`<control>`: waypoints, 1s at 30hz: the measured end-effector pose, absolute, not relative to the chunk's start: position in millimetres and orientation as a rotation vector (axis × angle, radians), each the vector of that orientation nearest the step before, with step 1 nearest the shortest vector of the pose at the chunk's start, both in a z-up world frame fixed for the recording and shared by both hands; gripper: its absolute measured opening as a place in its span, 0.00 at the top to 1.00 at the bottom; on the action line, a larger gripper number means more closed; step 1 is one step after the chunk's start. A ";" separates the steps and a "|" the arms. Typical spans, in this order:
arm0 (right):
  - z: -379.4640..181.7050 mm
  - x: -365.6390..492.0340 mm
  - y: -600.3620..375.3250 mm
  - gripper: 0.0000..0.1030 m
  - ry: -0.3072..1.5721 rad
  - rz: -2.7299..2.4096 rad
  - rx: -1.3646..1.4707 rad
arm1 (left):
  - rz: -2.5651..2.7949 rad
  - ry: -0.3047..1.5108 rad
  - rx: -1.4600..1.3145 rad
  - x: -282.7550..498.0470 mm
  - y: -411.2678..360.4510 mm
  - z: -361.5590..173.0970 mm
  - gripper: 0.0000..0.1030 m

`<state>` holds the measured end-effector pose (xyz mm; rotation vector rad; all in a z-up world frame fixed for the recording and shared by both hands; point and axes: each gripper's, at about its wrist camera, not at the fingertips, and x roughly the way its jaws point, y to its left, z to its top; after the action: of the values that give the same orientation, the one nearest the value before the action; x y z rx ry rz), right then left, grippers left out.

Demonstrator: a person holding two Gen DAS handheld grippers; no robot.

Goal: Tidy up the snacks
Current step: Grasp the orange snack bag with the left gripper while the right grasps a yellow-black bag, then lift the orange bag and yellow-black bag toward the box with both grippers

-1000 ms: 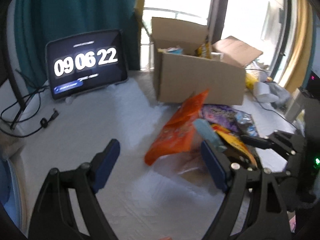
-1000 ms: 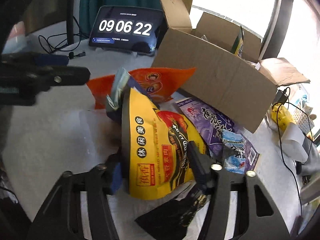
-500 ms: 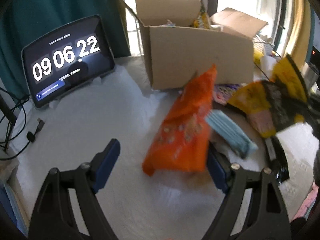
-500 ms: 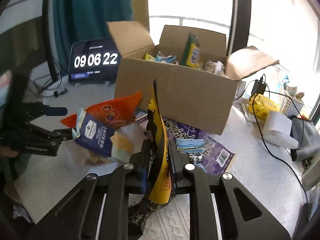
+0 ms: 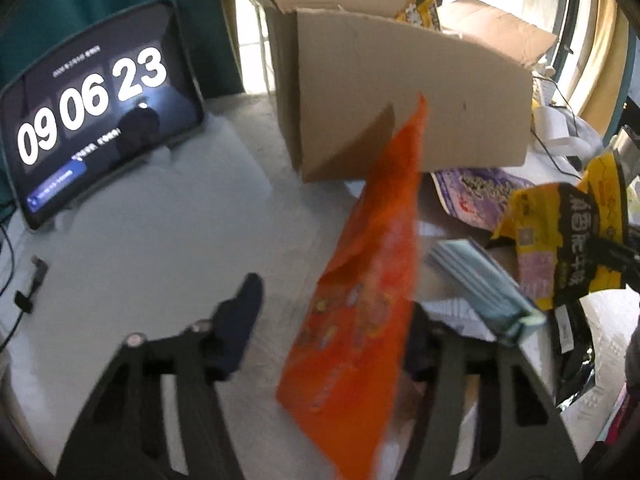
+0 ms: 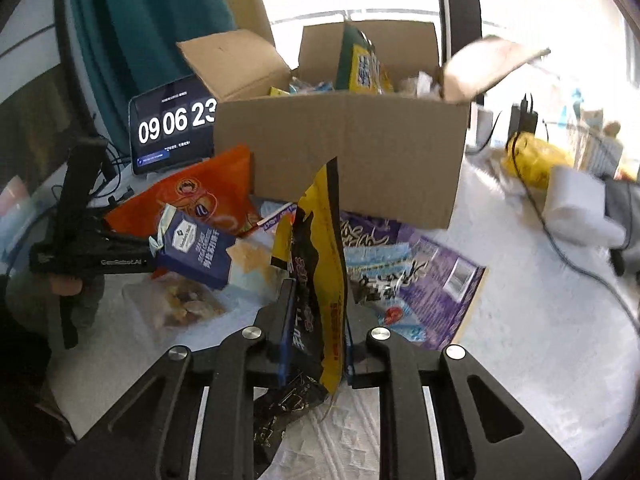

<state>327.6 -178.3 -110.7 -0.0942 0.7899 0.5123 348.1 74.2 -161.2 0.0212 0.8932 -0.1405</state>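
Left wrist view. The left gripper (image 5: 332, 320) has its jaws spread apart; an orange snack bag (image 5: 362, 304) stands tilted between the fingers, lying against the right-hand finger and apart from the left-hand one, so nothing is clamped. The bag's tip points toward the cardboard box (image 5: 404, 96), which is open-topped, with a yellow packet showing above its rim. A tablet (image 5: 96, 108) reading 09 06 23 leans on the white table (image 5: 160, 248) to the left. To the right lie a pale blue packet (image 5: 484, 284) and a purple bag (image 5: 472, 192), with a yellow-and-black bag (image 5: 568, 236) raised above them.

Right wrist view. The right gripper (image 6: 316, 332) has its jaws closed on the yellow-and-black bag (image 6: 316, 280), held upright and edge-on in front of the cardboard box (image 6: 360, 152). The purple bag (image 6: 416, 276) lies flat to the right. At left, the left gripper (image 6: 132, 252) sits beside the orange snack bag (image 6: 200, 196) and a dark blue packet (image 6: 196, 248).
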 end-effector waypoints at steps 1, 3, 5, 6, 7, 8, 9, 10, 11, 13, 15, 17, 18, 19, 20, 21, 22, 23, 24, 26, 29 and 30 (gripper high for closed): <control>-112.3 327.9 -178.1 0.81 0.791 0.511 -0.091 | -0.158 0.898 0.016 348.9 74.0 -163.4 0.59; -113.7 327.8 -177.2 0.81 0.796 0.521 -0.087 | -0.183 0.904 -0.005 348.1 73.6 -165.8 0.68; -112.7 326.4 -176.6 0.82 0.790 0.521 -0.088 | -0.194 0.895 -0.003 344.7 71.4 -165.1 0.74; -111.1 324.9 -176.2 0.82 0.786 0.526 -0.088 | -0.195 0.888 -0.005 342.2 71.0 -164.1 0.75; -108.4 322.9 -176.0 0.83 0.776 0.526 -0.089 | -0.198 0.880 -0.016 339.3 71.9 -162.4 0.75; -105.6 321.2 -175.9 0.83 0.766 0.525 -0.091 | -0.204 0.876 -0.029 337.1 73.3 -161.0 0.76; -102.6 320.0 -176.3 0.84 0.758 0.525 -0.092 | -0.208 0.872 -0.043 334.1 74.6 -159.5 0.76; -99.7 319.1 -177.0 0.84 0.751 0.525 -0.093 | -0.209 0.862 -0.058 330.2 76.5 -156.4 0.76; -96.0 318.2 -177.4 0.85 0.742 0.525 -0.094 | -0.208 0.852 -0.066 326.7 77.7 -153.4 0.76; -89.0 315.3 -177.7 0.86 0.724 0.524 -0.099 | -0.210 0.830 -0.076 321.8 79.4 -145.5 0.76; -80.4 311.4 -177.9 0.86 0.703 0.524 -0.103 | -0.210 0.807 -0.083 314.6 81.4 -135.6 0.76; -73.0 307.7 -177.8 0.87 0.683 0.520 -0.110 | -0.209 0.785 -0.088 308.1 81.2 -126.6 0.76; -67.3 305.1 -178.3 0.87 0.669 0.519 -0.110 | -0.209 0.771 -0.088 304.5 82.0 -121.3 0.76; -63.4 304.0 -179.0 0.87 0.661 0.520 -0.110 | -0.210 0.758 -0.090 301.7 81.7 -115.6 0.76; -59.5 302.7 -179.9 0.87 0.650 0.520 -0.110 | -0.210 0.743 -0.092 298.4 81.5 -109.7 0.76; -54.7 300.6 -180.7 0.87 0.638 0.520 -0.112 | -0.210 0.732 -0.090 297.6 81.6 -105.0 0.76; -50.7 298.7 -181.4 0.87 0.627 0.521 -0.113 | -0.210 0.717 -0.087 294.3 80.5 -98.6 0.76; -46.7 296.7 -182.3 0.87 0.617 0.521 -0.114 | -0.209 0.706 -0.088 292.8 79.7 -93.1 0.76; -42.6 294.7 -183.0 0.87 0.606 0.521 -0.116 | -0.211 0.696 -0.089 290.9 78.8 -88.2 0.76; -35.6 291.4 -184.1 0.87 0.590 0.521 -0.117 | -0.212 0.678 -0.093 286.0 78.3 -79.5 0.76; -24.2 286.7 -185.7 0.87 0.564 0.519 -0.121 | -0.208 0.650 -0.095 281.0 76.5 -66.7 0.76; -19.0 285.2 -186.7 0.87 0.551 0.518 -0.123 | -0.205 0.638 -0.097 279.3 76.0 -60.5 0.76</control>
<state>285.2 -186.7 -19.0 -0.1231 0.5511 0.5180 279.3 76.0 -60.5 -0.0974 0.6385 -0.2051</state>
